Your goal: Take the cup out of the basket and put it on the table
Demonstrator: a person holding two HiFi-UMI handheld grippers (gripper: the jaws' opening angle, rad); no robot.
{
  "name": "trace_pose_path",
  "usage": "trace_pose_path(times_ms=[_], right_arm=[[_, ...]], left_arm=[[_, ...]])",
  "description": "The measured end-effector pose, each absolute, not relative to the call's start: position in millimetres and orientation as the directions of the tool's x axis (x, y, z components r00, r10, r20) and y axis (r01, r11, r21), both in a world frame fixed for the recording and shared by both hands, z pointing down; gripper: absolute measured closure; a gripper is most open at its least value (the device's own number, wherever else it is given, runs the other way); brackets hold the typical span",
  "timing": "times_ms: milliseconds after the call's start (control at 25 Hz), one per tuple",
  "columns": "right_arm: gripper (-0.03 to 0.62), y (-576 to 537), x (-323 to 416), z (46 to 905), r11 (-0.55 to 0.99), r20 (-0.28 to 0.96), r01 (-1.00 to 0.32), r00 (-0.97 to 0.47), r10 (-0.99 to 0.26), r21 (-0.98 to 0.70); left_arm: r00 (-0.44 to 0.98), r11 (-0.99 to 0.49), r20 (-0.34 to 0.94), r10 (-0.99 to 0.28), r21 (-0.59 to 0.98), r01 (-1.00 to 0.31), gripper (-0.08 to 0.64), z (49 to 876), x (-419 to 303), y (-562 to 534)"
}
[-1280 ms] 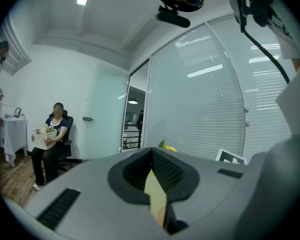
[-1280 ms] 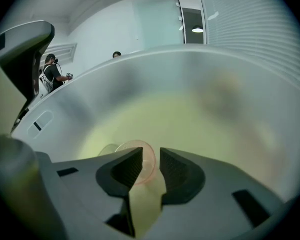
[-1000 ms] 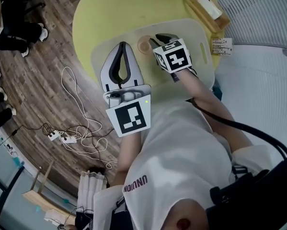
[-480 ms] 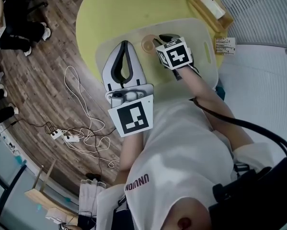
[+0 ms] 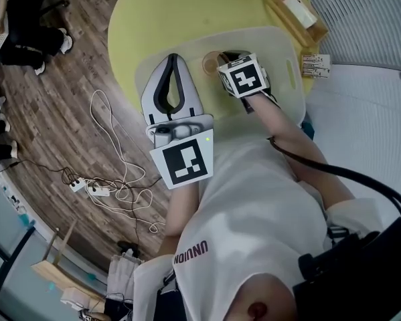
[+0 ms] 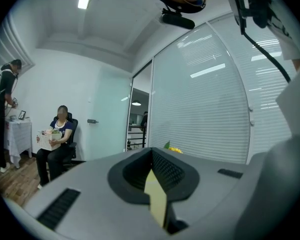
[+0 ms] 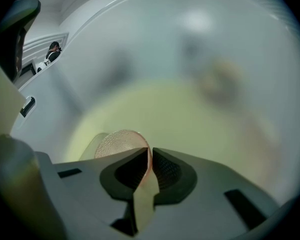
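— Yellow table below us; the cup sits inside the basket, its rim pinched between the closed jaws of our right gripper.
— Thin hold. We could drop it, or clip the wall while lifting. And our left gripper?
— Jaws together, empty. Compared with a second ago, nothing has lifted.

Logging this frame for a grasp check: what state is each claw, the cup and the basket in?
left claw: shut, nothing between its jaws.
right claw: shut on the cup's thin wall.
cup: pinched at its rim, inside the basket, not yet on the table.
basket: resting on the table, with the cup in it.
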State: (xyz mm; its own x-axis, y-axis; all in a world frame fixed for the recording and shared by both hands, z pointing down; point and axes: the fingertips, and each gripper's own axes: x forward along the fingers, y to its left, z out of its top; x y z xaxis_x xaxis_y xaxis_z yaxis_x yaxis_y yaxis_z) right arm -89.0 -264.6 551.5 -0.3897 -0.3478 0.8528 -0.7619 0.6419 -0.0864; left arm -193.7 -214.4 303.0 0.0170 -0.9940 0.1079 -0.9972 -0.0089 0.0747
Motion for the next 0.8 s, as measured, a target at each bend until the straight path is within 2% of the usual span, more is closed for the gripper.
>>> trace_pose_path(times_ms=[320, 800], right_arm=[[0.548, -259, -93, 544, 0.645, 0.847, -0.755, -0.418, -0.328, -0.123], [0.552, -254, -105, 497, 0.726, 0.784, -0.676, -0.517, -0.344, -0.127]], left_arm=[[0.007, -0.001, 0.108, -0.994, 0.055, -0.998, 0.548, 300, -199, -213], [-0.002, 0.004, 0.076, -0.997, 0.021, -1.000, 0.548, 285, -198, -209]])
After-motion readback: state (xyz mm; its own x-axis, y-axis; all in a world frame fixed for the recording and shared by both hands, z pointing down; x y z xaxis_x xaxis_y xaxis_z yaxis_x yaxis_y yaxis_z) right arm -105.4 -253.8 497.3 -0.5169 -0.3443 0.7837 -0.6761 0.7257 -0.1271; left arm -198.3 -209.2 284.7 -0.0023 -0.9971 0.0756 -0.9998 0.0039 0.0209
